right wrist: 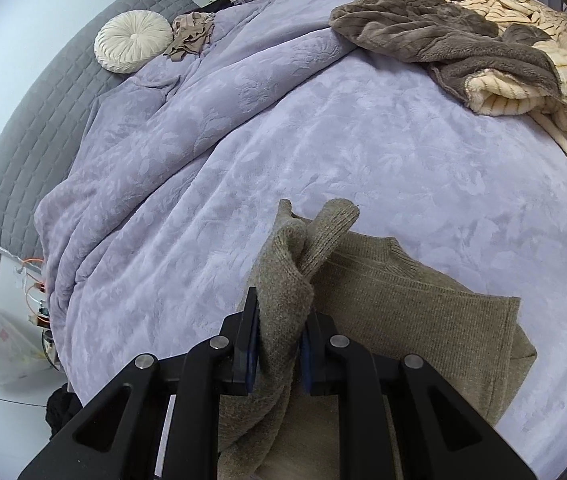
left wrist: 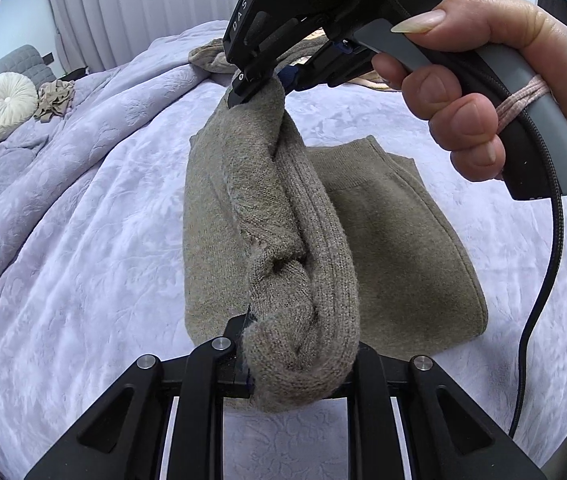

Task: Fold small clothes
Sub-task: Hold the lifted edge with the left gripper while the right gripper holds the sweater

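A taupe knit sweater [left wrist: 383, 240] lies partly flat on the lavender bed cover [left wrist: 83, 220], with one edge lifted into a bunched ridge. My left gripper [left wrist: 301, 352] is shut on the near end of that ridge. In the left wrist view my right gripper [left wrist: 267, 86], held by a hand [left wrist: 483, 92], pinches the far end. In the right wrist view the right gripper [right wrist: 281, 336] is shut on a fold of the sweater [right wrist: 403, 312], which rises between its blue pads. The rest of the garment lies flat to the right on the bed cover [right wrist: 323, 140].
A heap of brown and cream striped fleece clothes [right wrist: 463, 40] lies at the far right of the bed. A round cream cushion [right wrist: 133, 42] and a crumpled beige garment [right wrist: 191, 34] sit at the far left by a grey quilted headboard [right wrist: 43, 120]. A black cable [left wrist: 539, 280] hangs from the right gripper.
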{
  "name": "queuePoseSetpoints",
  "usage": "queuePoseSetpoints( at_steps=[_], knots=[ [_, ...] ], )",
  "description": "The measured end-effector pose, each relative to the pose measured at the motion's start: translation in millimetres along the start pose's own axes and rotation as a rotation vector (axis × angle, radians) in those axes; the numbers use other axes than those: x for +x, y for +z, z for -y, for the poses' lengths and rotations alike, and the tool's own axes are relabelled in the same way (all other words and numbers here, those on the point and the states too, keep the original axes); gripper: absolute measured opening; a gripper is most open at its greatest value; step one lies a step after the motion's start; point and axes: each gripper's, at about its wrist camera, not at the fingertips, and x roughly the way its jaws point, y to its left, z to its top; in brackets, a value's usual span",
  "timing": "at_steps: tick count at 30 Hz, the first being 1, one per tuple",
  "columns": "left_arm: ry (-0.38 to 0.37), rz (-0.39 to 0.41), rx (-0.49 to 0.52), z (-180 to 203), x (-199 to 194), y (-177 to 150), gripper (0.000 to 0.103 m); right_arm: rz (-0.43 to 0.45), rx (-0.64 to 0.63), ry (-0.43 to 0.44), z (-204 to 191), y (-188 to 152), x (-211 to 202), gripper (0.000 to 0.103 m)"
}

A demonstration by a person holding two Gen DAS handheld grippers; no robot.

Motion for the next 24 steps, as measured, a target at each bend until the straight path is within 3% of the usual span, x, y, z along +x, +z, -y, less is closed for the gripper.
queuePoseSetpoints(
  at_steps=[11, 24],
  knots=[
    [0.144, 0.023, 0.151, 62.6, 6.8, 0.5, 0.012, 0.055, 0.024, 0.022, 42.0, -19.1, -24.9, 0.018],
    [0.108, -0.011, 0.189, 88.7, 13.1, 4.7, 0.012, 0.077, 0.05, 0.002, 74.5, -37.8, -43.1, 0.018]
  ],
)
